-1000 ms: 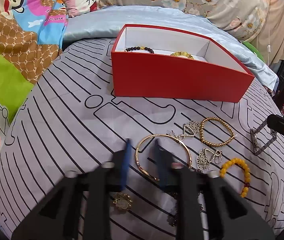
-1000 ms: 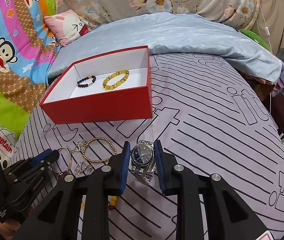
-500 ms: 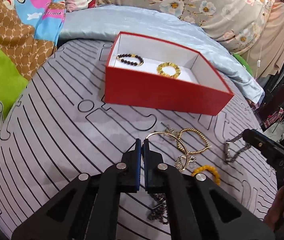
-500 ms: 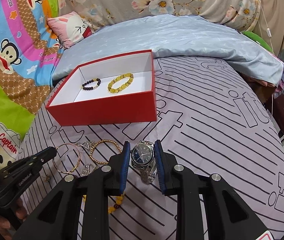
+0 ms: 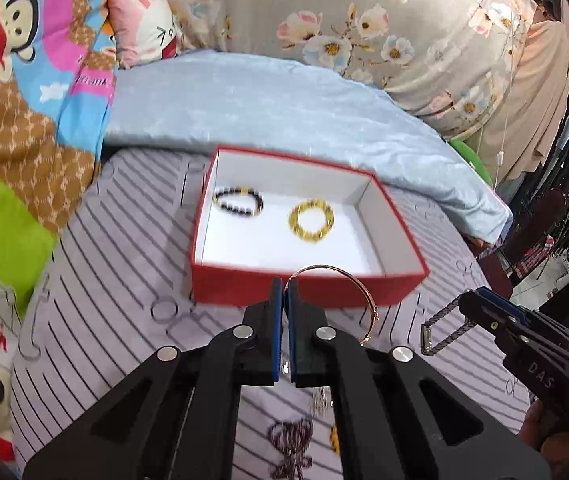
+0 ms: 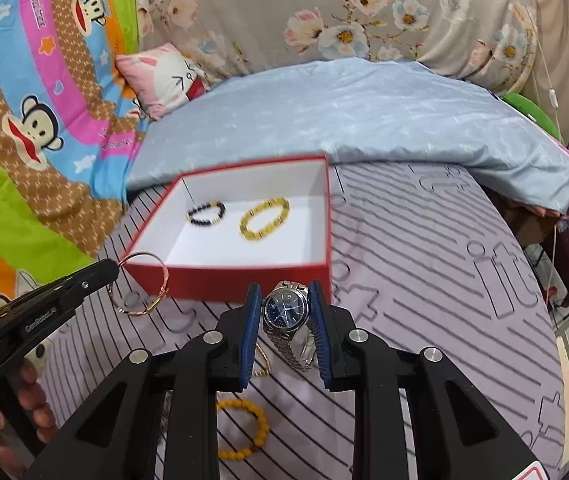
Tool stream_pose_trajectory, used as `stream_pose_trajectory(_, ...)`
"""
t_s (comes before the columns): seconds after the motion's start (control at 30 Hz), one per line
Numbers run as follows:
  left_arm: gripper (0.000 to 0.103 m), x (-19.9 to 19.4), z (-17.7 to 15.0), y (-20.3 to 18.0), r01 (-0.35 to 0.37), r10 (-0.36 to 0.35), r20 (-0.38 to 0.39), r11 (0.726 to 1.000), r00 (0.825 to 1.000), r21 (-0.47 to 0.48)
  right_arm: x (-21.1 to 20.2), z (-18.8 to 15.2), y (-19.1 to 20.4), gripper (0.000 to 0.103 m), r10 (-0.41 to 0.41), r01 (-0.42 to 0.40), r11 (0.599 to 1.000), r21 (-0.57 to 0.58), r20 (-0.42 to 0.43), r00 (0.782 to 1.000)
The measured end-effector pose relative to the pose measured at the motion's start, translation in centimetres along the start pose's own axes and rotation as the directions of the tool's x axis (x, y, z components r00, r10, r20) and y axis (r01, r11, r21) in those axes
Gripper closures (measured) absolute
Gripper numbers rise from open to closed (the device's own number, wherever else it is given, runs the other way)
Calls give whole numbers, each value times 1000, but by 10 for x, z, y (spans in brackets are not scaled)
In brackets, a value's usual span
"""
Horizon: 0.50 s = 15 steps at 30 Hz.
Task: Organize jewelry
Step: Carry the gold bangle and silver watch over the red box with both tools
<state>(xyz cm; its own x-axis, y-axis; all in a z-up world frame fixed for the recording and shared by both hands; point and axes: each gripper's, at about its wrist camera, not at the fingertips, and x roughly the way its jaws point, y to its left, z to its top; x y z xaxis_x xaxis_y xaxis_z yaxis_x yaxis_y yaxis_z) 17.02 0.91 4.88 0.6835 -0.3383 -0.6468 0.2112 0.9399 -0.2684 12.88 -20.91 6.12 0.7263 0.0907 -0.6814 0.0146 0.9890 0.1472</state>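
Observation:
A red box (image 5: 308, 290) with a white inside holds a black bead bracelet (image 5: 239, 201) and a yellow bead bracelet (image 5: 311, 221). My left gripper (image 5: 284, 286) is shut on a thin gold bangle (image 5: 358, 288) and holds it in the air just in front of the box's near wall. In the right wrist view the bangle (image 6: 152, 300) hangs at the box's (image 6: 244, 280) left corner. My right gripper (image 6: 284, 300) is shut on a silver watch with a blue dial (image 6: 286, 309), lifted above the cloth; its band (image 5: 442, 328) hangs down in the left wrist view.
A striped grey cloth (image 6: 424, 280) covers the bed. A yellow bead bracelet (image 6: 242, 428) and a gold chain (image 6: 262, 360) lie on it below my right gripper. A dark ornament (image 5: 290, 444) lies under my left gripper. A blue quilt (image 6: 344, 120) lies behind the box.
My left gripper closed on the gold bangle, lifted it off the cloth and carried it toward the box. My right gripper rose with the watch and moved closer to the box.

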Motion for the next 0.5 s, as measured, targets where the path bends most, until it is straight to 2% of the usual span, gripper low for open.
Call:
stream_pose_trajectory(0.23, 102, 14, 49, 2, -20, 19, 59, 1000, 998, 17, 8, 55, 3, 80, 52, -51, 999, -14, 57, 997)
stream_pose_trajectory(0.33, 102, 31, 63, 7, -24, 23, 52, 1000, 998, 7, 23, 76, 5, 80, 71, -70, 997, -14, 63, 995)
stream_pose_trajectory(0.5, 102, 63, 73, 11, -48, 48, 35, 999, 998, 10, 52, 94, 13, 80, 79, -77, 996, -40, 51, 996)
